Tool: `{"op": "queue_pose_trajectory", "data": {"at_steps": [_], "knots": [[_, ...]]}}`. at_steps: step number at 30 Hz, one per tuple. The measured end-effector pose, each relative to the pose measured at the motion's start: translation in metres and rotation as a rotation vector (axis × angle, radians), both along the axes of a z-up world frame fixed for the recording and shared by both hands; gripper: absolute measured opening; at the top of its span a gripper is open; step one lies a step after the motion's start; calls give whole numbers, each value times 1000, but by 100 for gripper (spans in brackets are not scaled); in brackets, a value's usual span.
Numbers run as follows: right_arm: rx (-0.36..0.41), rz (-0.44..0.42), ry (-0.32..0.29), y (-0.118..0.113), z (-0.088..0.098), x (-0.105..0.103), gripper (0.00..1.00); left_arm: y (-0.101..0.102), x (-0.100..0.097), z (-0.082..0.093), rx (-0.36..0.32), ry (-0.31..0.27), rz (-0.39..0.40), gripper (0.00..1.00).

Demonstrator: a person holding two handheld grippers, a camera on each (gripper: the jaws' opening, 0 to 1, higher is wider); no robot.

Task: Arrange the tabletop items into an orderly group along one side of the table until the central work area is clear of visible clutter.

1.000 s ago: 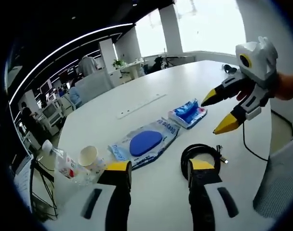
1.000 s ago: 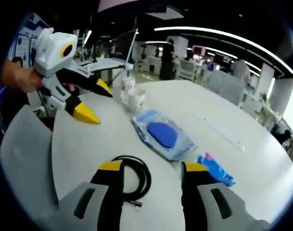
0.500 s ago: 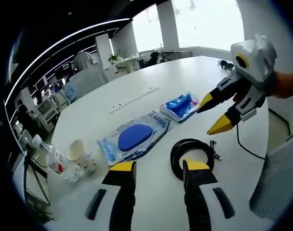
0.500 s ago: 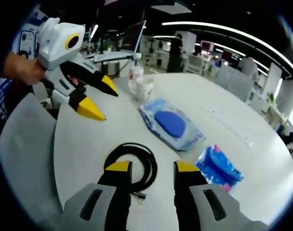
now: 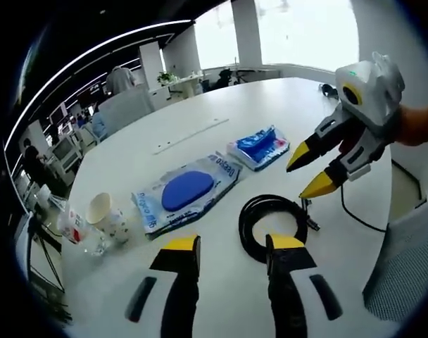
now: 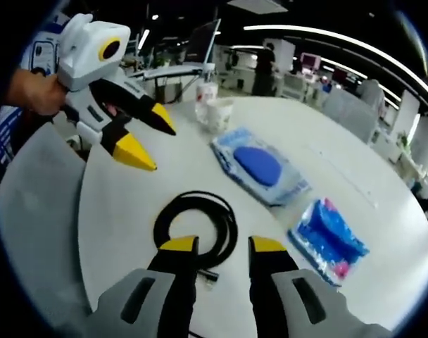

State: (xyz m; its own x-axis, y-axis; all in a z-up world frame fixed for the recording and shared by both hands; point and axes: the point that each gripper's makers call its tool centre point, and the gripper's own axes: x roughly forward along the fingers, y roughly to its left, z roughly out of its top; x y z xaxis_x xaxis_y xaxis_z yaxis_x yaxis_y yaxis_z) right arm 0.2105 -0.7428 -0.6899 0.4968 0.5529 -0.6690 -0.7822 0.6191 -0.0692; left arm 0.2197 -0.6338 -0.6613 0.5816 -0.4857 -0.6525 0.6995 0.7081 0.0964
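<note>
Right gripper (image 6: 213,244) jaws have narrowed since 1 s ago, still parted, nothing gripped, now nearer the coiled black cable (image 6: 197,220). Left gripper (image 5: 225,245) released, parted, just before the coil. Wipes pack (image 5: 184,192), blue packet (image 5: 259,146), paper cup (image 5: 103,213) lie mid-table.

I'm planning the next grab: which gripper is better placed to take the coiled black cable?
Probably right: the right gripper sits open just before the black cable; the left gripper hovers farther off.

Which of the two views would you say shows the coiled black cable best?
The right gripper view: the whole coiled black cable lies unobstructed on the white table. In the left gripper view, the left tool covers part of it.
</note>
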Motion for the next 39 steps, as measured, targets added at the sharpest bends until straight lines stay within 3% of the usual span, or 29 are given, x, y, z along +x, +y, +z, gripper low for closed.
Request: {"op": "queue_pose_trajectory", "data": {"at_steps": [39], "knots": [[21, -56, 134, 3, -39, 3, 22, -20, 2, -46, -32, 124, 25, 33]]}}
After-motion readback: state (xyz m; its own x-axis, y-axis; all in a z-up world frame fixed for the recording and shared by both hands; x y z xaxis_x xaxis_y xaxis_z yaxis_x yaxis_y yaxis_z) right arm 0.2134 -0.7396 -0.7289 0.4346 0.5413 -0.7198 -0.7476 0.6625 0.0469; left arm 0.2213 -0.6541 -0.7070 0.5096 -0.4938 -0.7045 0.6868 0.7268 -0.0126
